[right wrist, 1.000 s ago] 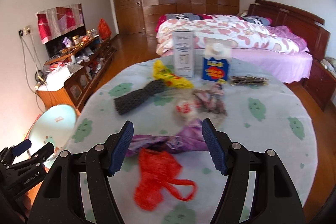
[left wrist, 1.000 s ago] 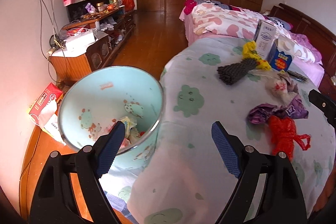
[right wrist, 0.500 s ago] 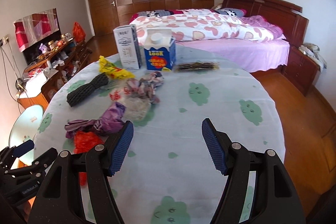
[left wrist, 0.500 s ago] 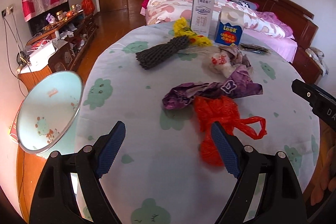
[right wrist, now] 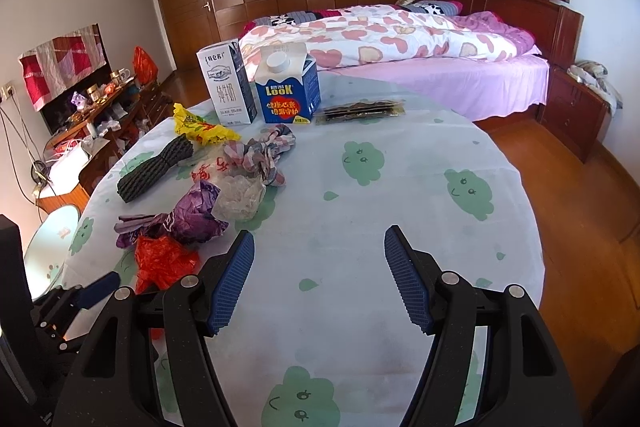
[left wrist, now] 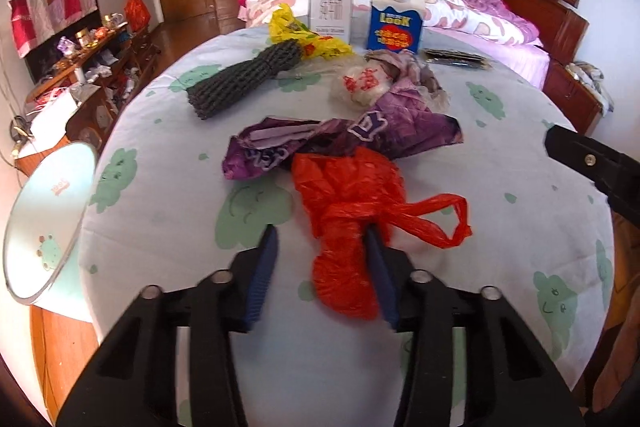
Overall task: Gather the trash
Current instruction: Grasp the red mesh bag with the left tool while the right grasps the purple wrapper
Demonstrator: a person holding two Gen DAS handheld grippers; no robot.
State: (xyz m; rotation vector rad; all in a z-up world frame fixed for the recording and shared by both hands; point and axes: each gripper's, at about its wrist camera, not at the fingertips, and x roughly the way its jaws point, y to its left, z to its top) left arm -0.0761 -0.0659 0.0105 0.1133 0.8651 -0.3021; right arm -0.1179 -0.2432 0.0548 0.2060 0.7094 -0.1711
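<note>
Now left gripper (left wrist: 322, 259) closing around red bag (left wrist: 352, 211), purple wrapper (left wrist: 344, 139) touching behind; right gripper (right wrist: 319, 271) apart.

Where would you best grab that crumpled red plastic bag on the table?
Probably by the bunched near end of the red plastic bag, coming from above and the table's near edge. That part is thick and stands up from the cloth, while its loop handle lies thin and flat. The left tongs, just closing, already straddle it.

Left gripper (left wrist: 322, 267) angled down over the crumpled red plastic bag (left wrist: 352, 211), jaws just closing, right pad against the bag, left pad short of it. Right gripper (right wrist: 320, 277) right of that bag, jaws apart, holding nothing.
</note>
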